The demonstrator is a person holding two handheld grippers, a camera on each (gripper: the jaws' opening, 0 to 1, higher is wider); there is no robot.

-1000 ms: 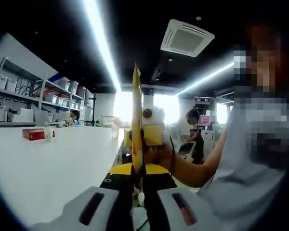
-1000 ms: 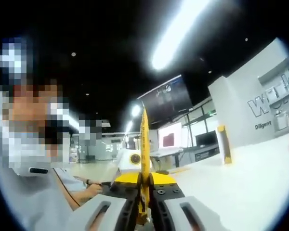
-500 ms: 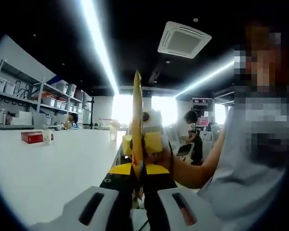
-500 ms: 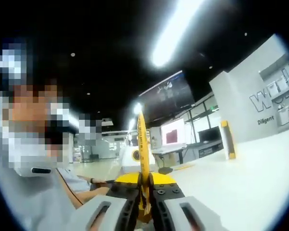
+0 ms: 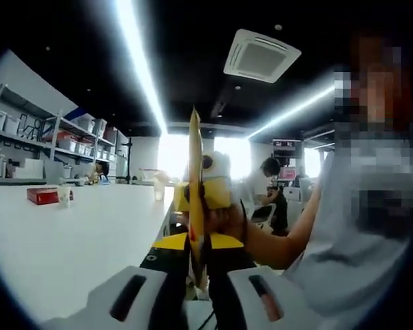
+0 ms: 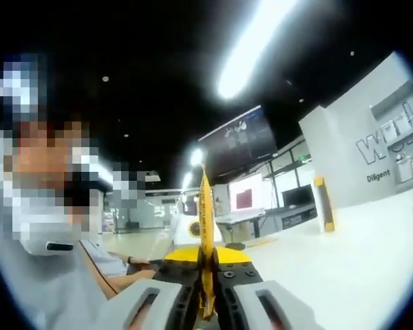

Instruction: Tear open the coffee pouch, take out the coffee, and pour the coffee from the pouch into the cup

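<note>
Left gripper (image 5: 196, 285): we're seeing its jaws closed together on the bottom edge of the yellow coffee pouch (image 5: 195, 185), which is standing upright and edge-on to the camera.
Right gripper (image 6: 206, 302): we're seeing the jaws pinched on the same pouch (image 6: 205, 234) from the other side, thin edge rising straight up between them.
Pouch position: we're holding it in the air between the two grippers, above the near edge of the white table (image 5: 69, 240); a seam or tear isn't something we can make out.
Opposite gripper: we're seeing the right one (image 5: 210, 189) just behind the pouch in the left gripper view, with the person's hand (image 5: 227, 223) wrapping its handle.
Cup (image 5: 64, 196): we're spotting a small white one far off on the table, well apart from the pouch.
Red box (image 5: 43, 196): it's lying just beside the cup.
Background: shelves (image 5: 48, 141) are lining the wall.
</note>
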